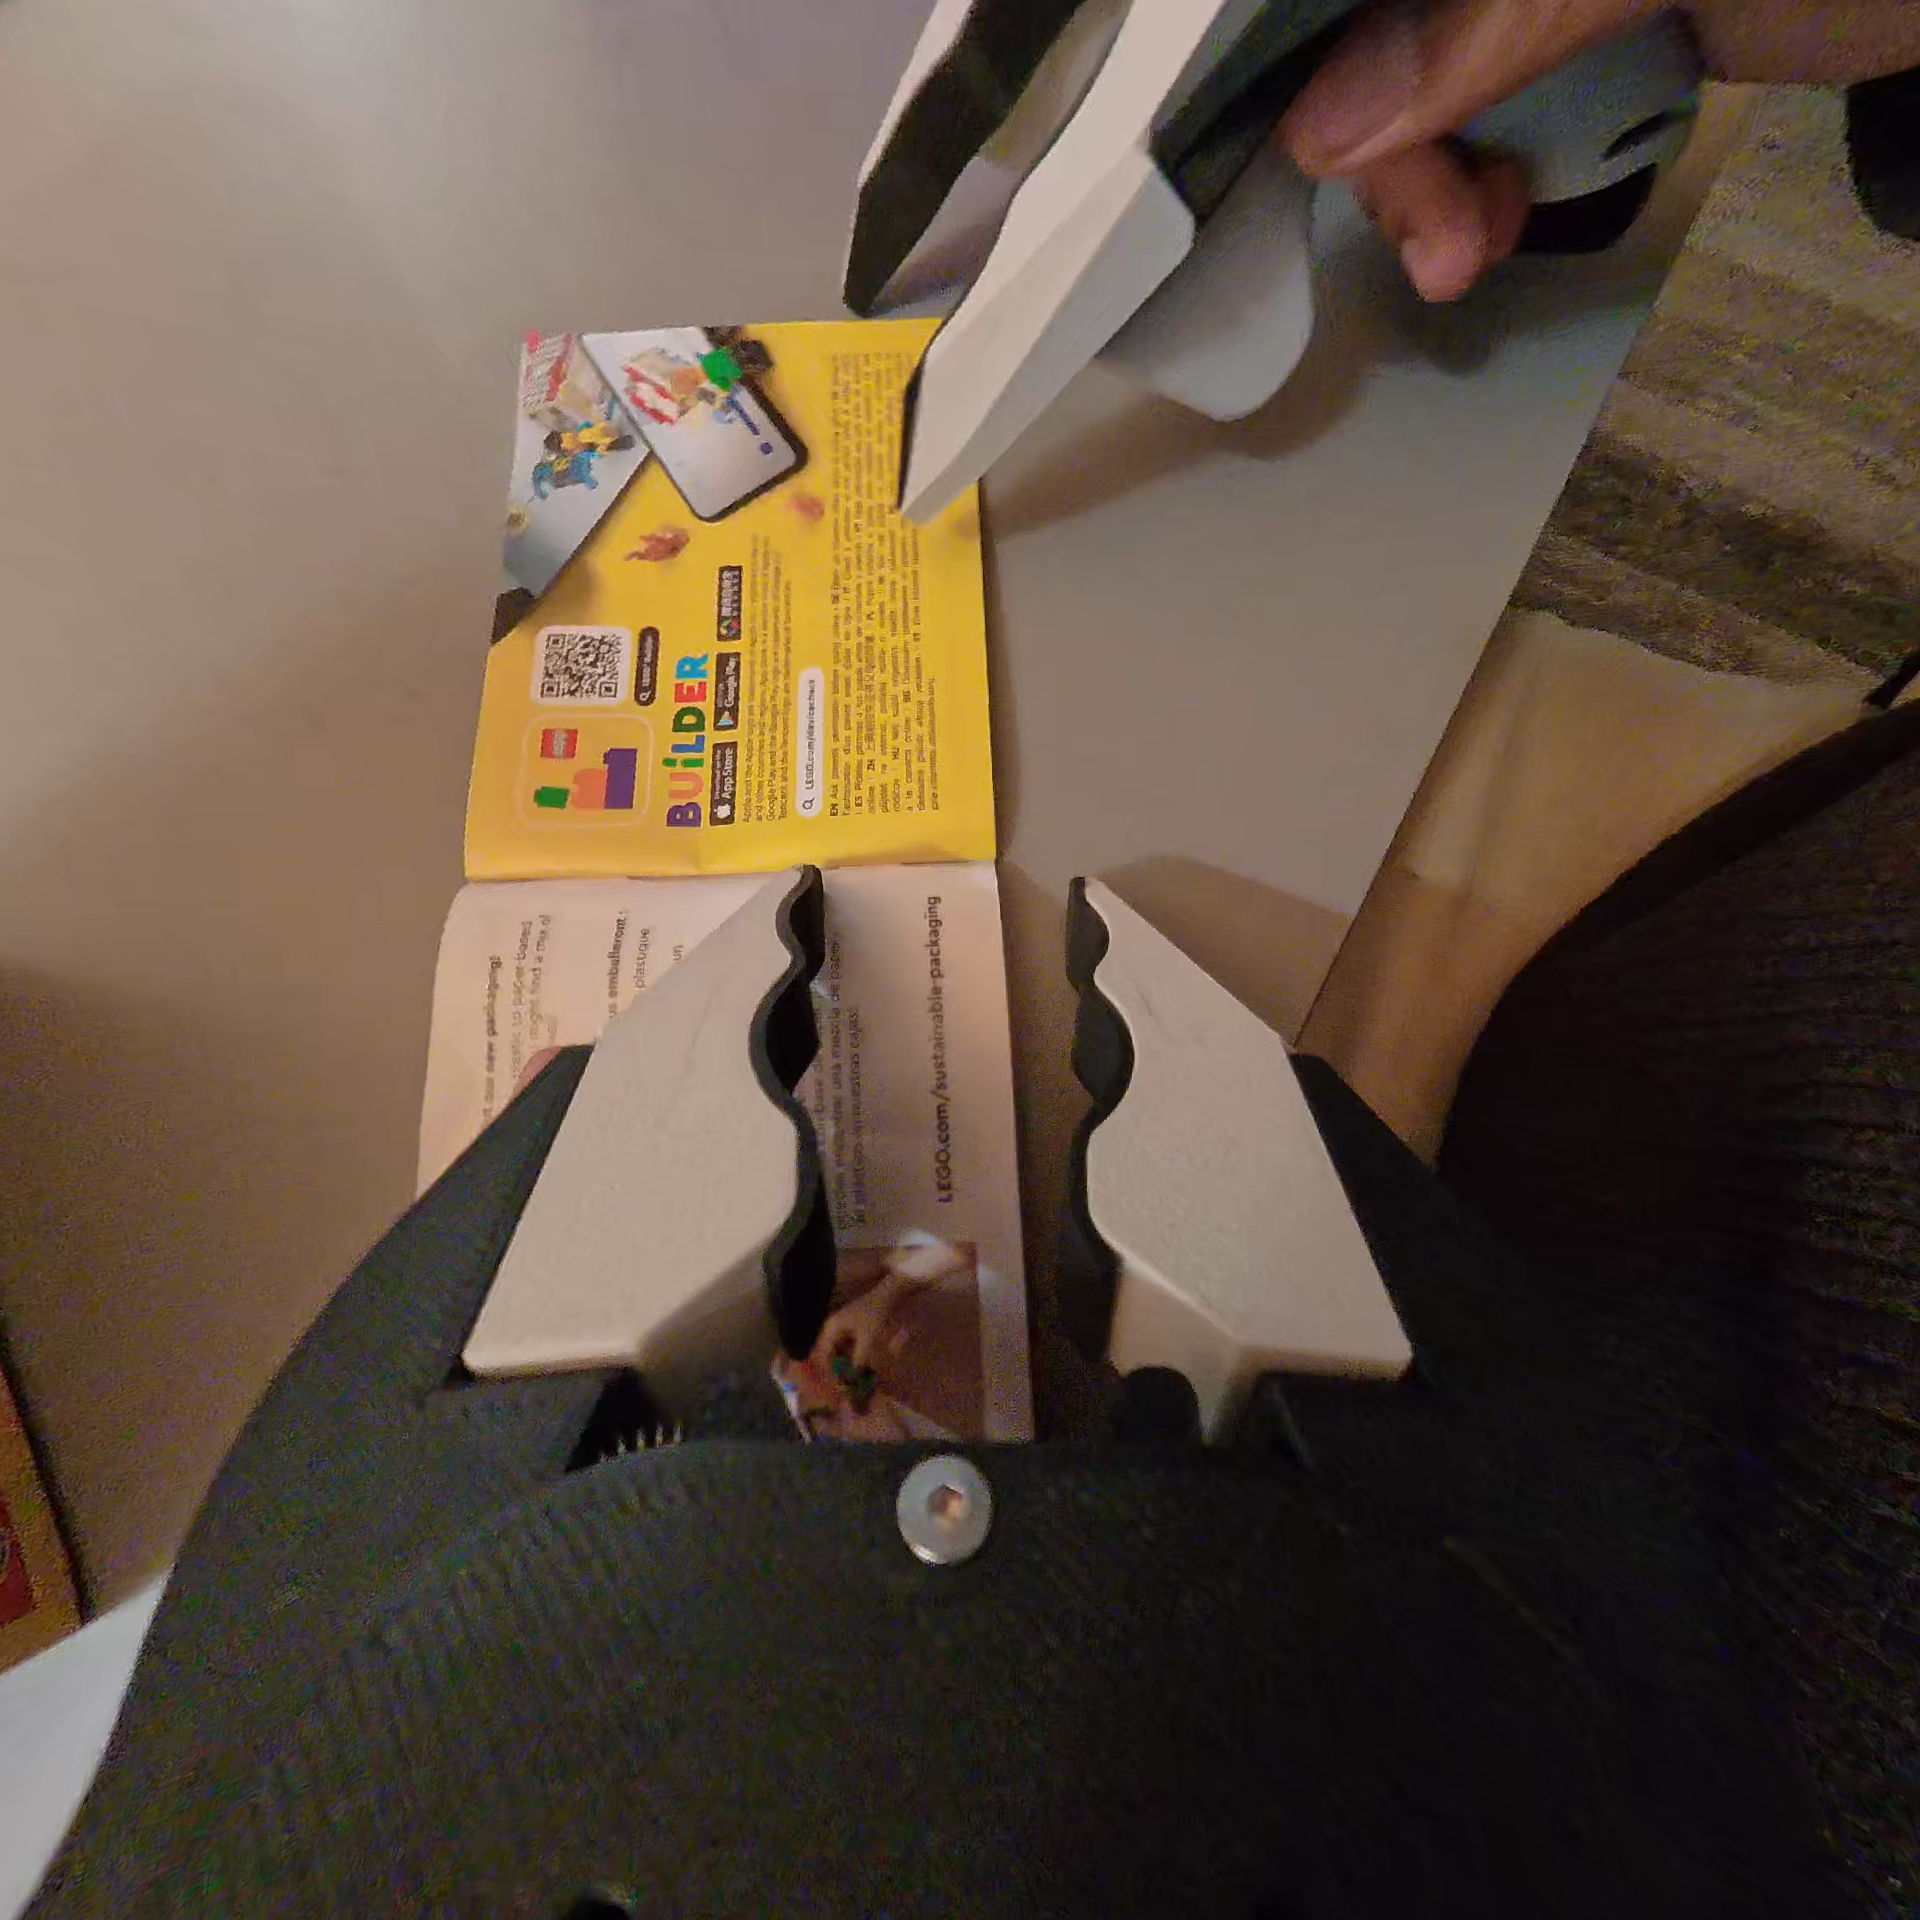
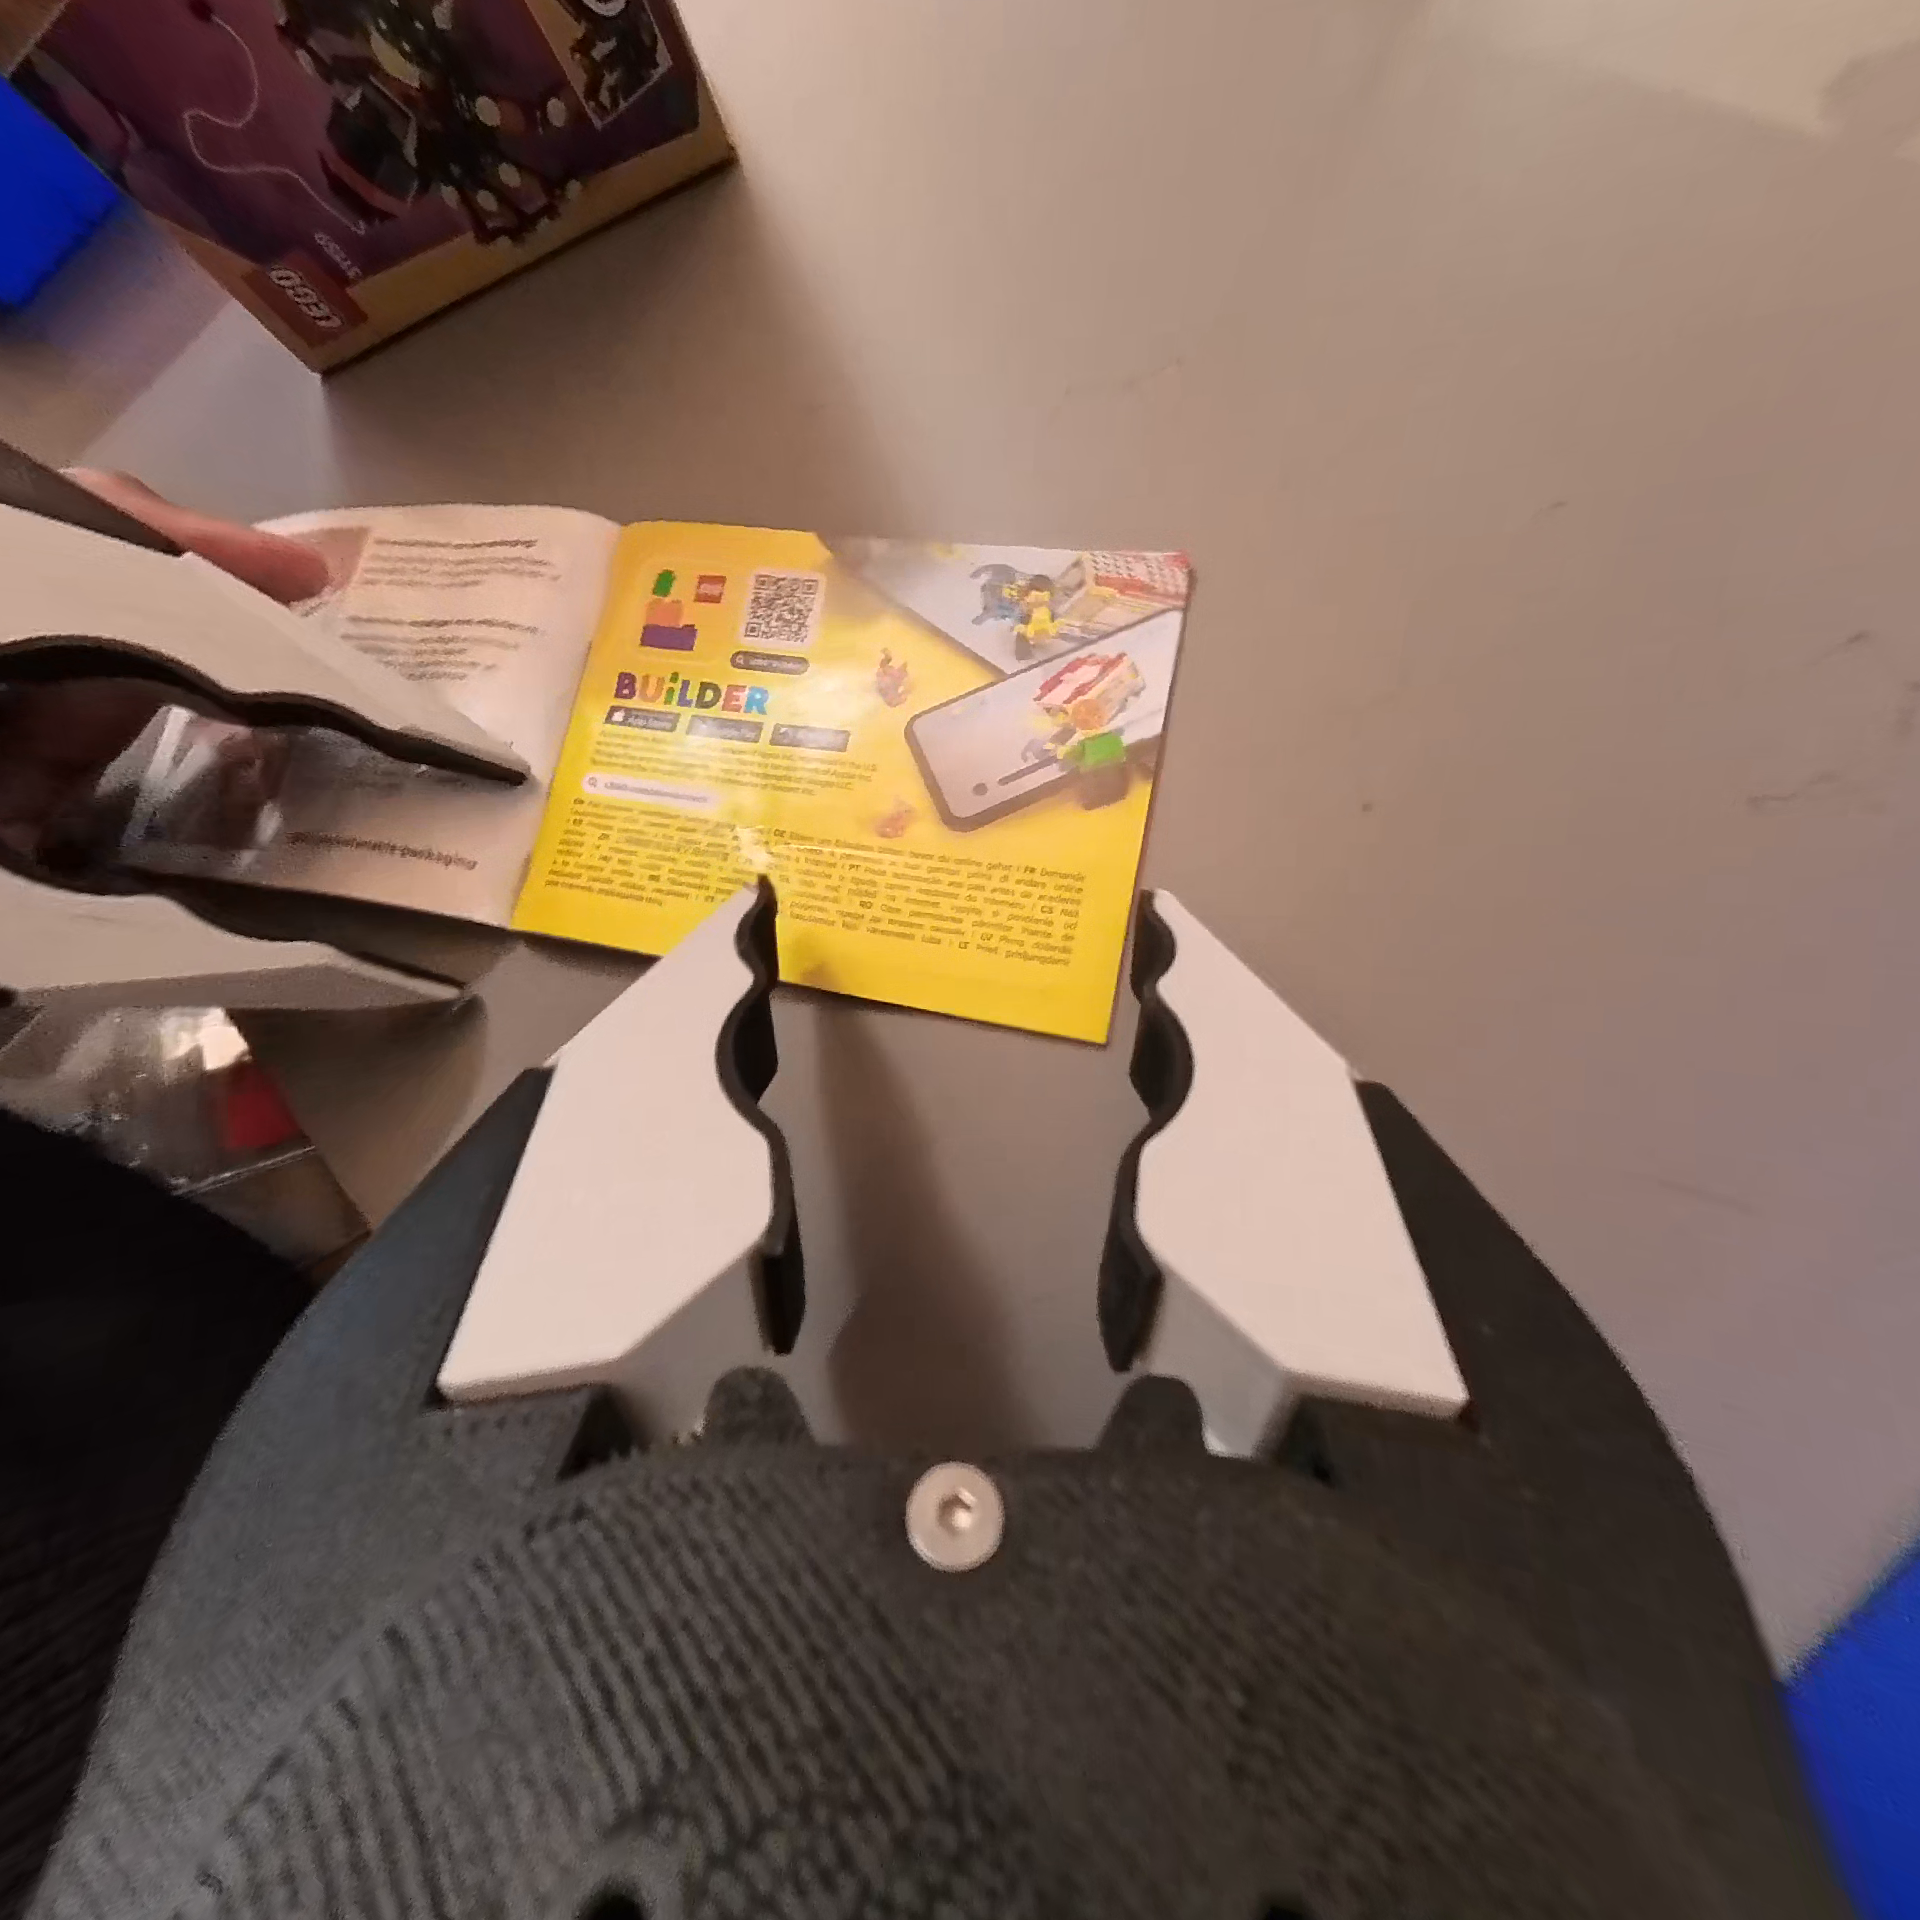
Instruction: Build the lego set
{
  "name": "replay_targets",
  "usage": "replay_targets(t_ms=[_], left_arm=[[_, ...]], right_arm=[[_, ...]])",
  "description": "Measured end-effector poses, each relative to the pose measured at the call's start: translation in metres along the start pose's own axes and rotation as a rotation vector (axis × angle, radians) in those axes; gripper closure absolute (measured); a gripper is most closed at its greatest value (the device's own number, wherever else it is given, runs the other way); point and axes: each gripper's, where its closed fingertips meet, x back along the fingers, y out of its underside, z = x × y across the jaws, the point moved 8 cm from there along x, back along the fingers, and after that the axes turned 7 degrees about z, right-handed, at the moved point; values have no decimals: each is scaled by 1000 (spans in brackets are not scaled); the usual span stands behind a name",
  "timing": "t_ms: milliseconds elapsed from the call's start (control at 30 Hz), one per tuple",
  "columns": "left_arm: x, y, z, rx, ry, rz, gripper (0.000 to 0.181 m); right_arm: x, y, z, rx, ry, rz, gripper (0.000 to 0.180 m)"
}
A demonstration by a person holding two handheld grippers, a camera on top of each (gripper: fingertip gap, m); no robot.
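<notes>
An instruction booklet lies open on the grey table (image 2: pixel 1455 520). Its yellow page (image 1: pixel 727 623) is the far one in the left wrist view and its white page (image 1: pixel 935 1039) is the near one. My left gripper (image 1: pixel 943 888) is open and empty, with its fingers over the white page. It also shows at the left of the right wrist view (image 2: pixel 494 883). My right gripper (image 2: pixel 956 899) is open and empty, and its left fingertip (image 2: pixel 758 904) is at the near edge of the yellow page (image 2: pixel 862 769). In the left wrist view it (image 1: pixel 883 405) comes in from the top, one fingertip on the yellow page.
The set's cardboard box (image 2: pixel 416 177) stands at the far left of the table; a corner of it shows in the left wrist view (image 1: pixel 31 1507). A shiny bag with something red (image 2: pixel 229 1101) lies near the left gripper, blurred. The table edge (image 1: pixel 1538 582) borders carpet (image 1: pixel 1766 416).
</notes>
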Motion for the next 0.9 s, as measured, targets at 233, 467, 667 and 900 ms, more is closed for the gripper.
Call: replay_targets(t_ms=[233,467,667,900], left_arm=[[4,1,-12,46,-58,16,135],[4,6,-17,3,-109,-18,137],[8,5,-23,17,-135,2,146],[10,4,-25,43,-120,18,154]], right_arm=[[0,1,-5,-24,-70,-15,128],[-1,3,-11,-34,-135,-44,143],[-1,3,-12,-28,-150,-57,148],[-1,3,-12,-29,-148,-55,147]])
